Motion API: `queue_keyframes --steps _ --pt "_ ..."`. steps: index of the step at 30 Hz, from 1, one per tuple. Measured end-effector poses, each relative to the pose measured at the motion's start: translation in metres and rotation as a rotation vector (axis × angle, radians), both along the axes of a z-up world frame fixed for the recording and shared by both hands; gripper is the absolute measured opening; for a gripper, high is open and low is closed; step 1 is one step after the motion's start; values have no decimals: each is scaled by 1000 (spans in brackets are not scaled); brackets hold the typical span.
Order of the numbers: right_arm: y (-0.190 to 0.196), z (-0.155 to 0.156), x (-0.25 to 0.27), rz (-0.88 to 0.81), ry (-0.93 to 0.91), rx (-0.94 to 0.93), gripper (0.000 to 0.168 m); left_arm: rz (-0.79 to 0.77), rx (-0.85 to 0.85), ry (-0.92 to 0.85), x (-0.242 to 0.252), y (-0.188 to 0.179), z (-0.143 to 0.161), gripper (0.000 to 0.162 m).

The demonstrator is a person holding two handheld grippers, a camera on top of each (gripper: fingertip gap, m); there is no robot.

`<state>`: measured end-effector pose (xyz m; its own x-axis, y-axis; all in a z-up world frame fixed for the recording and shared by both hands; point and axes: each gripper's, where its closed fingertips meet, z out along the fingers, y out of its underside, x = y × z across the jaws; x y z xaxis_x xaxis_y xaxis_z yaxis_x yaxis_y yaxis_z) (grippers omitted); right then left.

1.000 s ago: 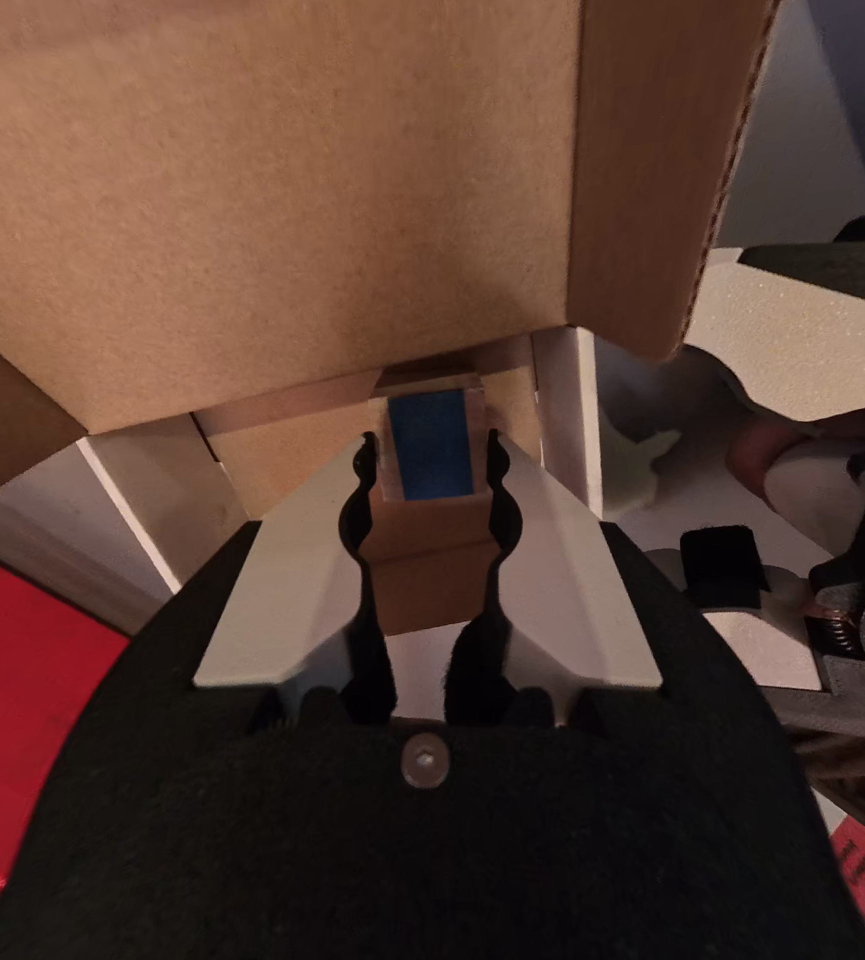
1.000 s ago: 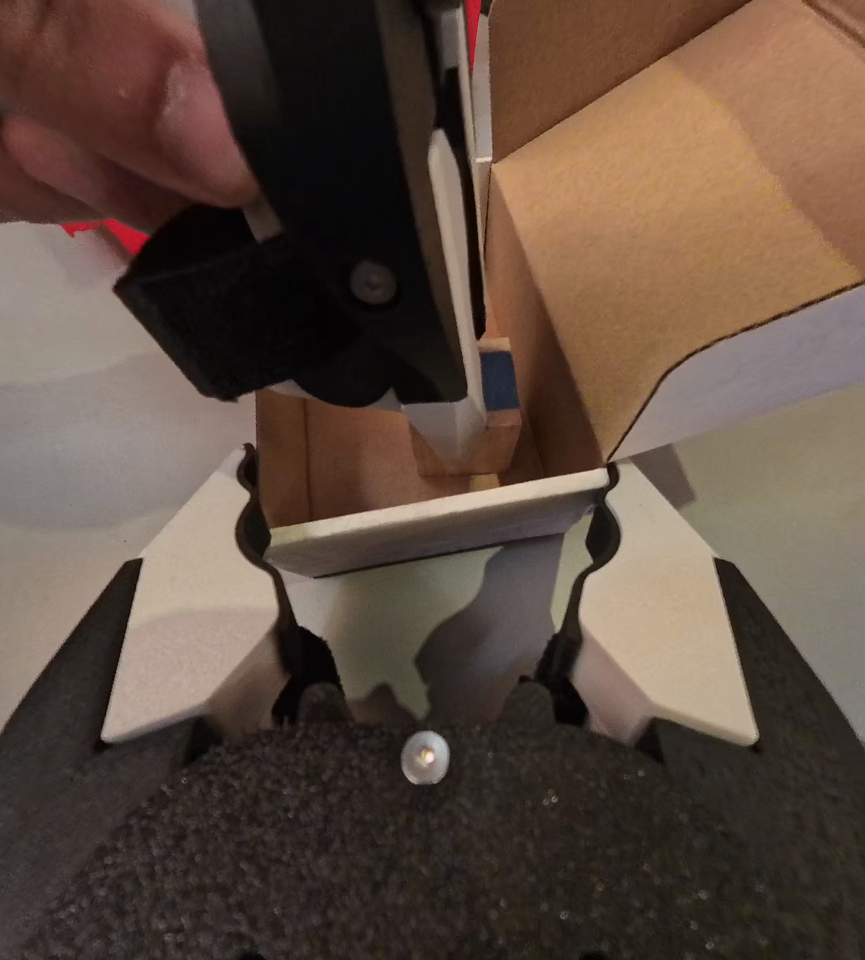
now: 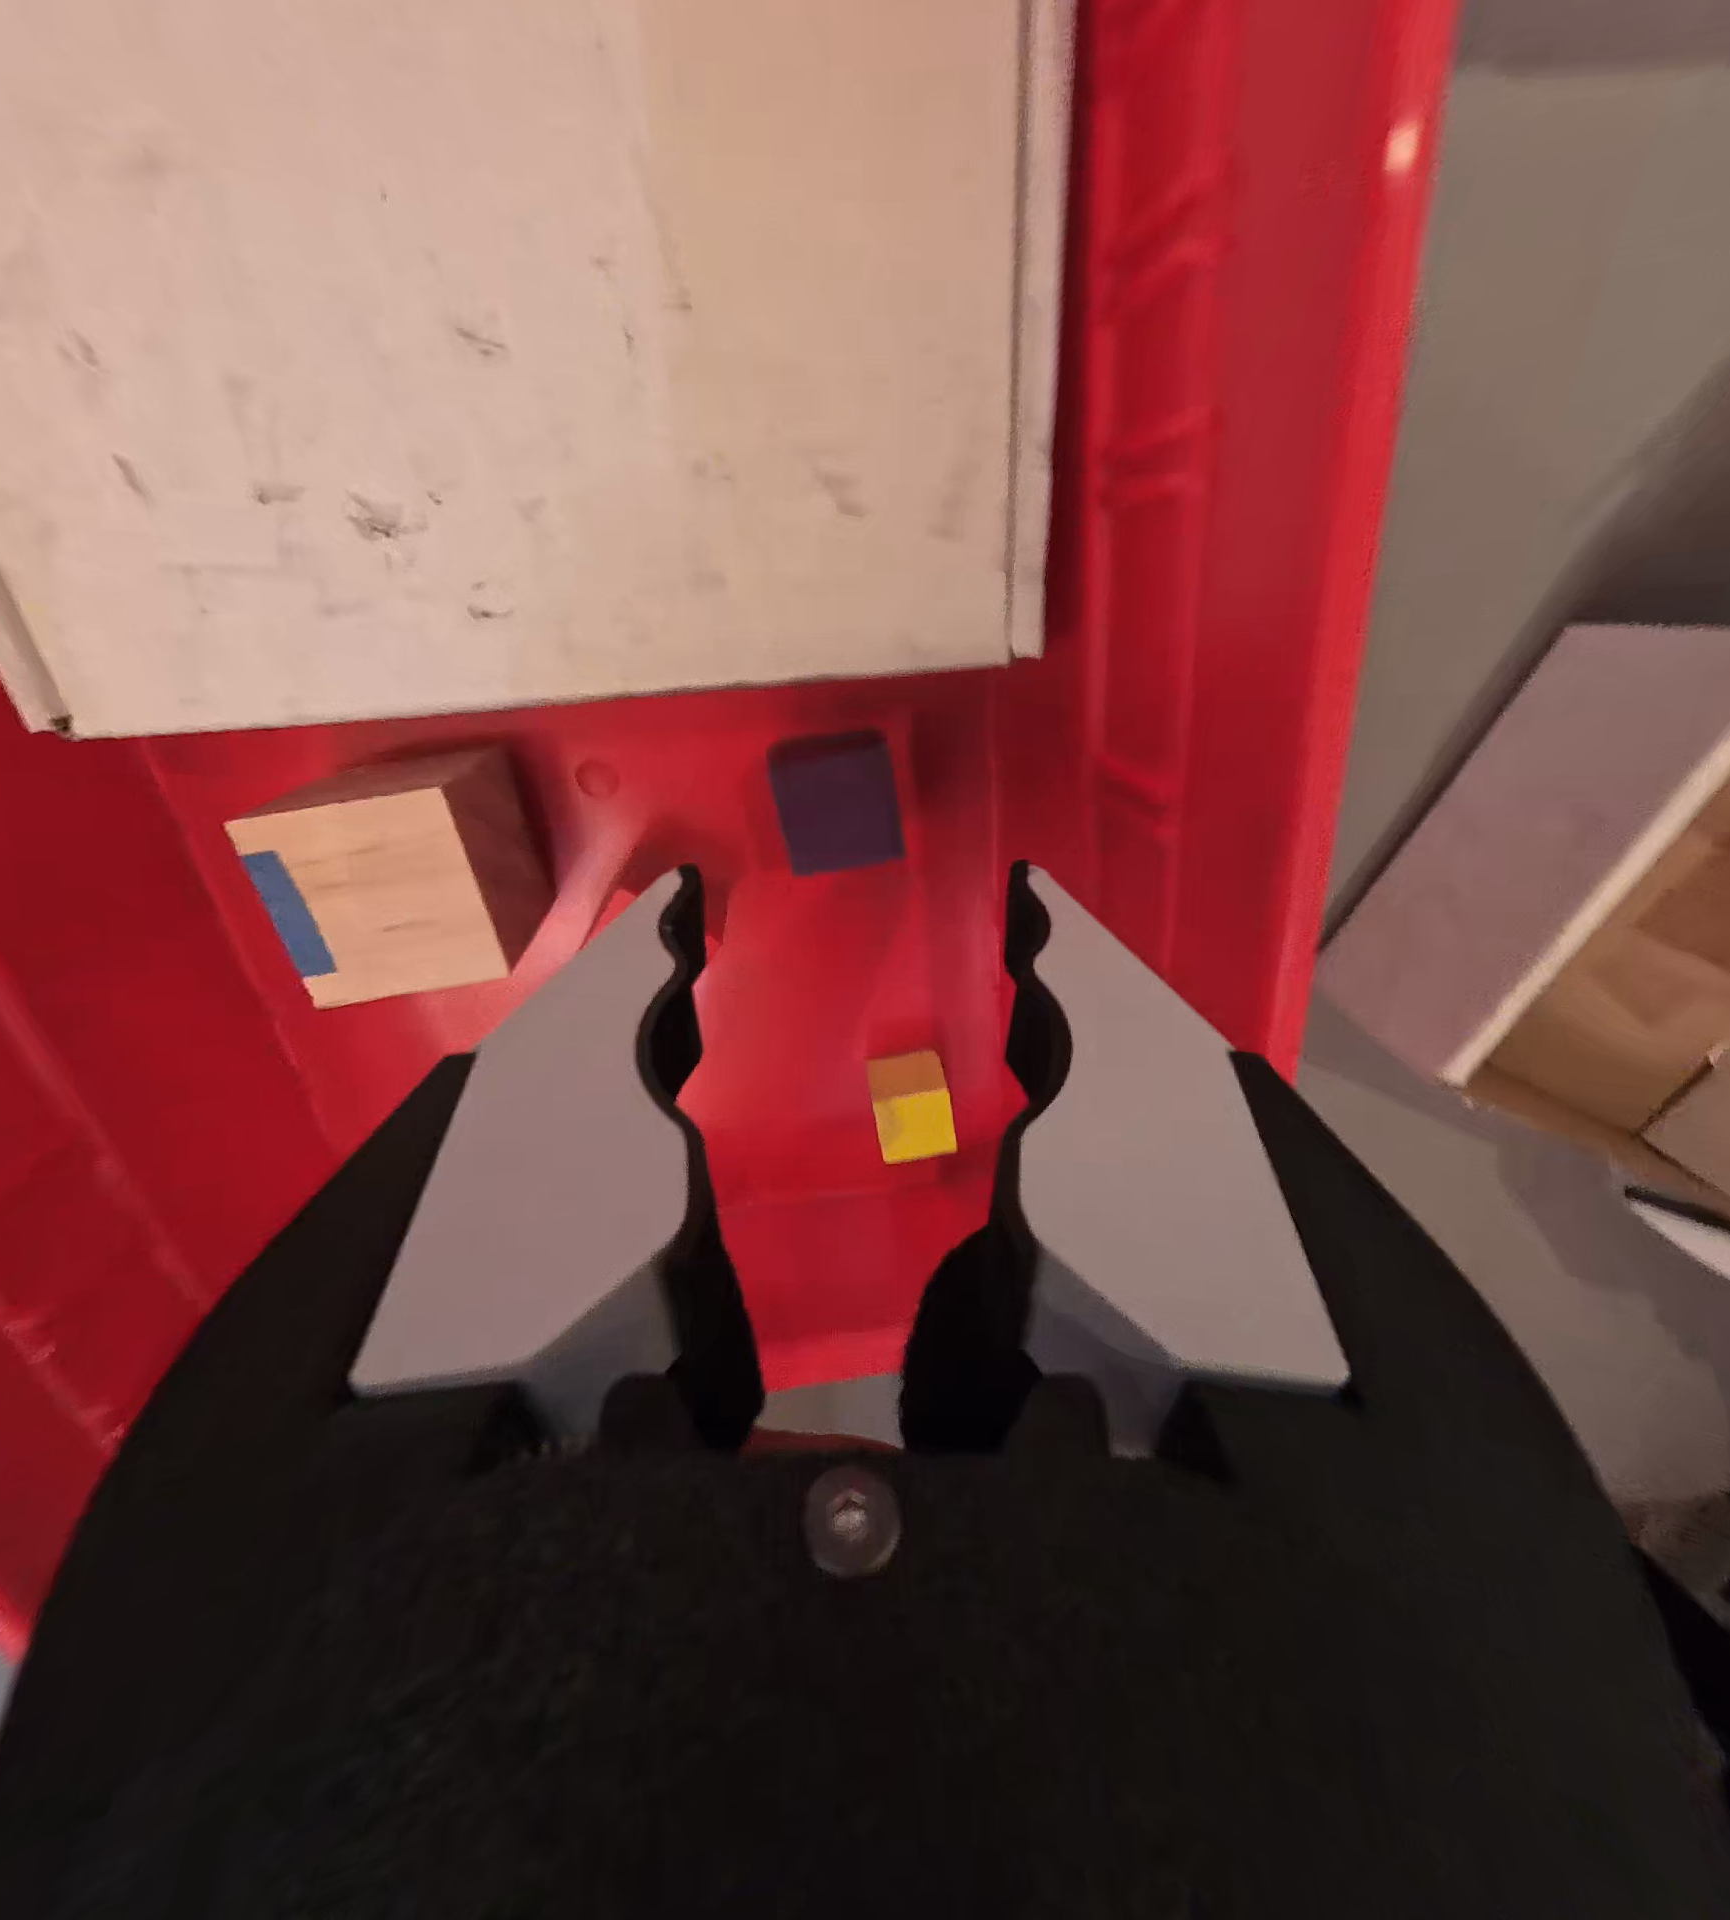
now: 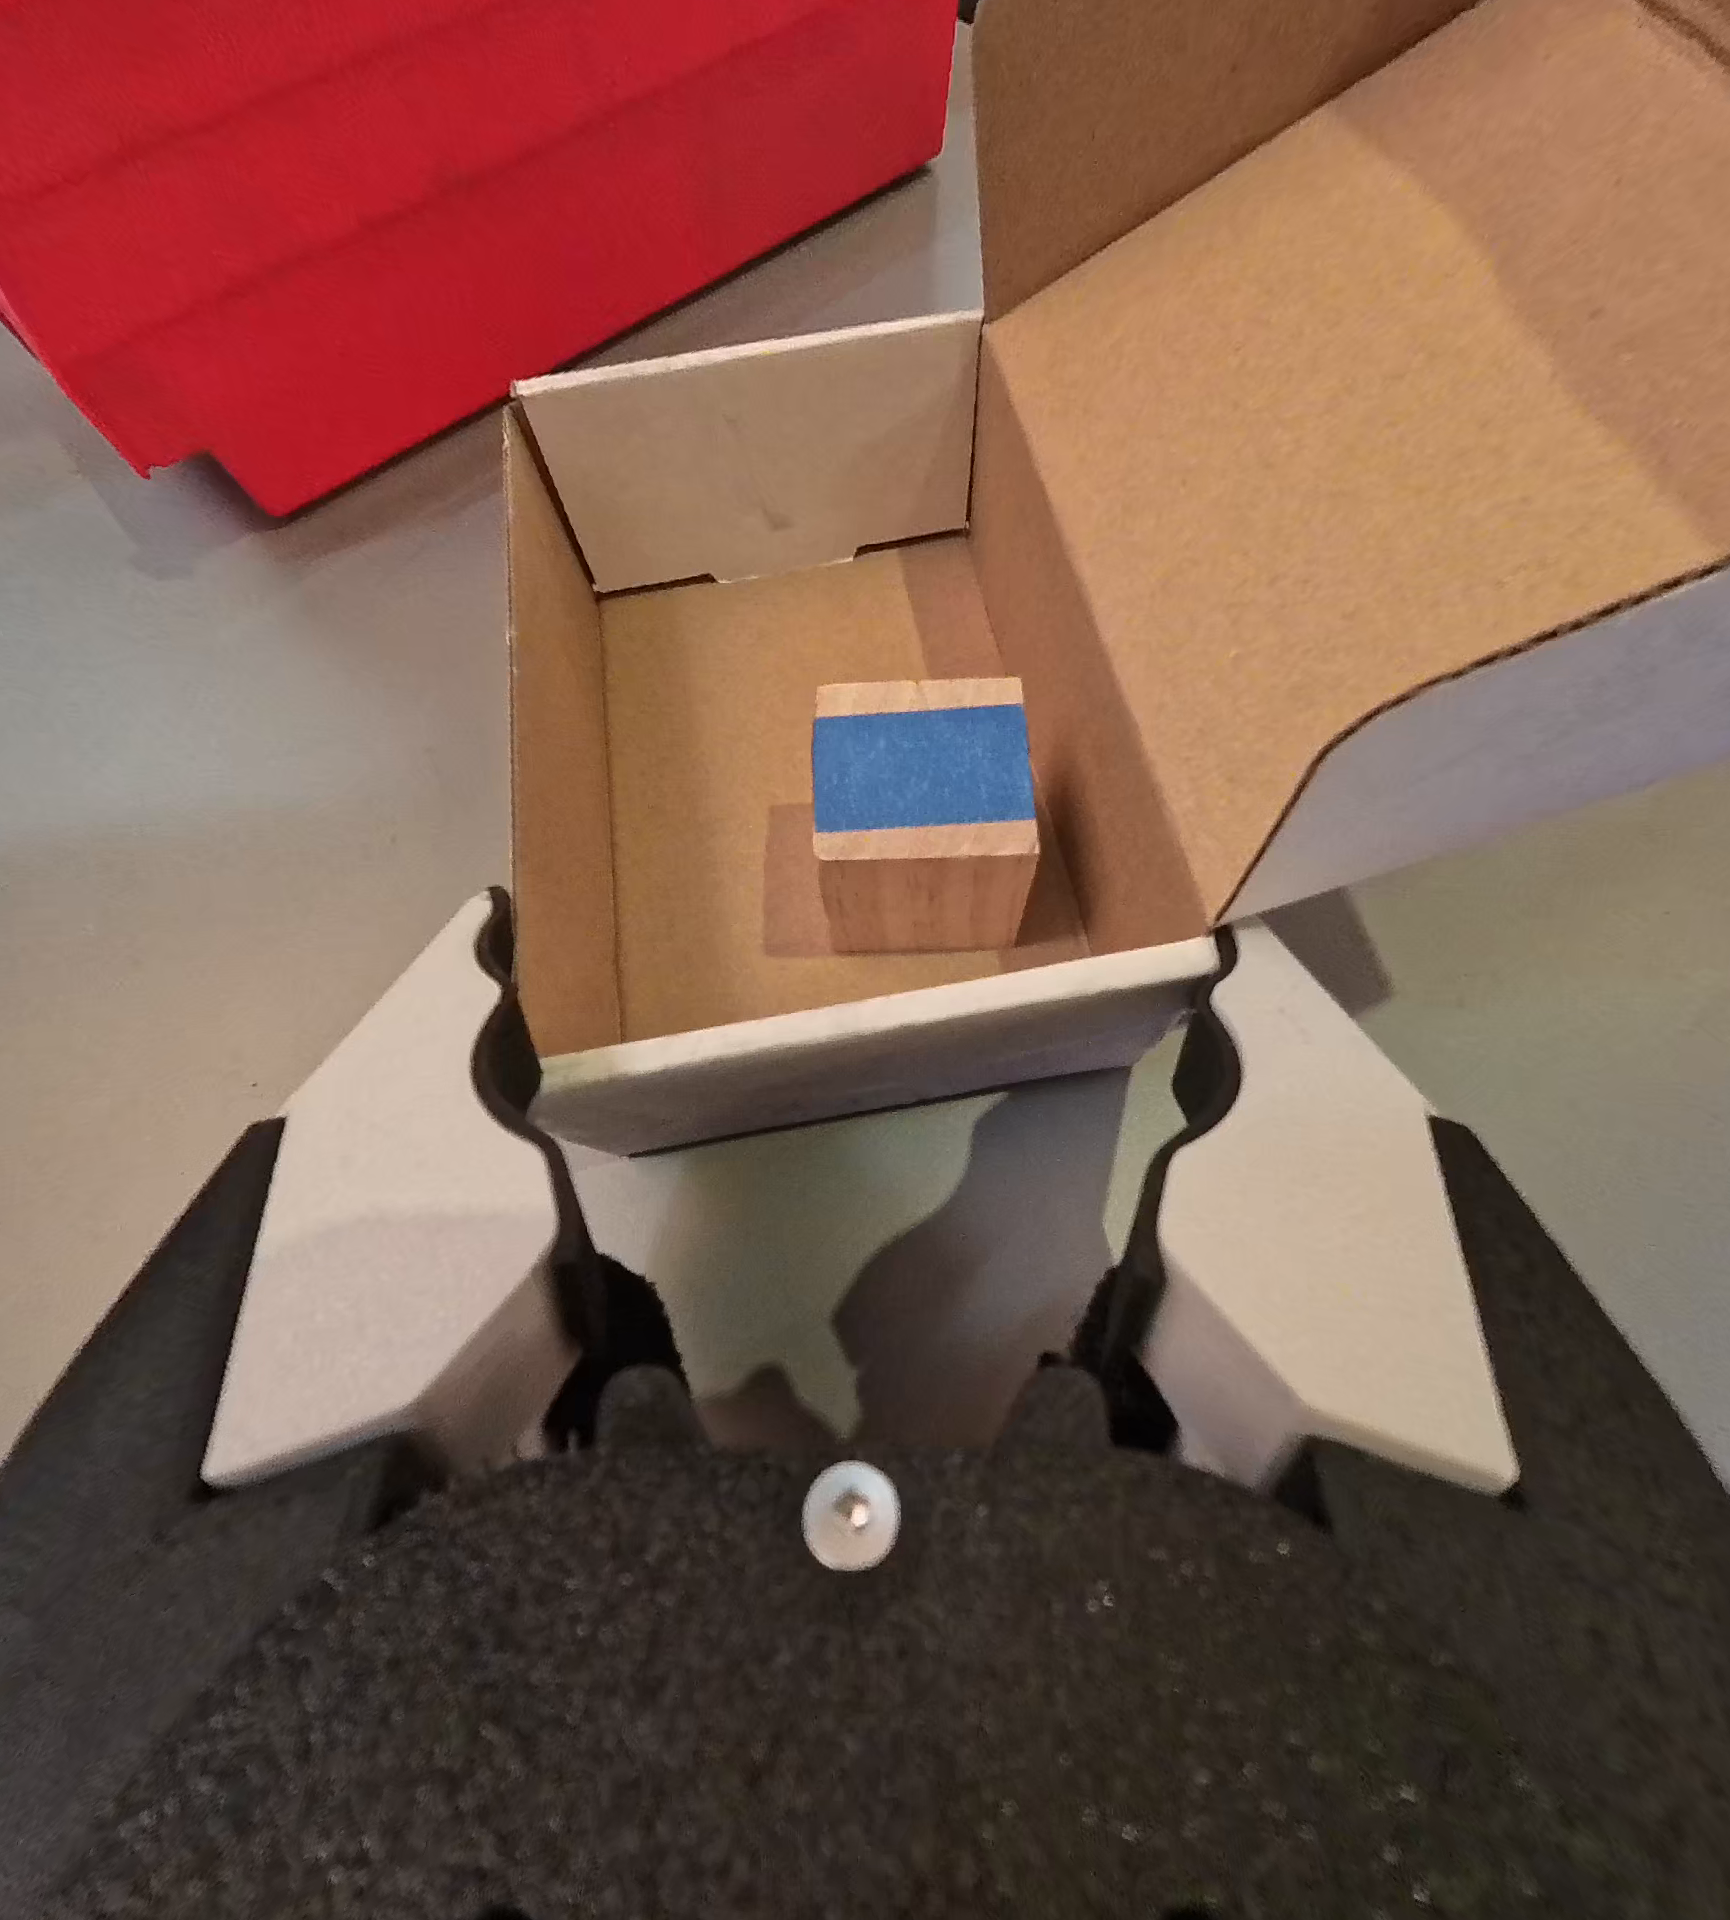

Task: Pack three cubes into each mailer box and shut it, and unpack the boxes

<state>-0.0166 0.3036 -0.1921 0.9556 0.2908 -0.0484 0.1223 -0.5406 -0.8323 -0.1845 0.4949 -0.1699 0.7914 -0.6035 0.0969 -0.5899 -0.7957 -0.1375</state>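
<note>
The left tongs (image 3: 850, 883) point down into a red bin (image 3: 1204, 520), spread apart with nothing between them. The right tongs (image 4: 856, 935) sit low over the grey worktop (image 4: 165, 831), spread wide, their tips flanking the near wall of an open mailer box (image 4: 861, 1049); whether they press on it cannot be told. Three loose cubes lie on the bin floor: a large wooden cube with blue tape (image 3: 393, 883) ahead and to the left of the left tongs, a purple cube (image 3: 837, 802) just past the tips, and a small yellow cube (image 3: 911, 1107) between the two fingers in the view, close to the right one. A closed white mailer box (image 3: 476, 343) fills the far part of the bin. One wooden cube with a blue-taped top (image 4: 923, 816) stands inside the open box, right of centre, near the lid side, straight ahead of the right tongs. The brown lid (image 4: 1360, 416) stands raised on the right.
</note>
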Motion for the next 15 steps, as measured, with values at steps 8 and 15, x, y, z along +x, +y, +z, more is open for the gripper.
queue_keyframes --steps 8,15 --pt "-1 0 0 -6 -2 9 126 51 -19 97 -1 5 -37 40" --pt "-1 0 0 -4 -2 8 126 18 23 117 -14 10 -20 25"
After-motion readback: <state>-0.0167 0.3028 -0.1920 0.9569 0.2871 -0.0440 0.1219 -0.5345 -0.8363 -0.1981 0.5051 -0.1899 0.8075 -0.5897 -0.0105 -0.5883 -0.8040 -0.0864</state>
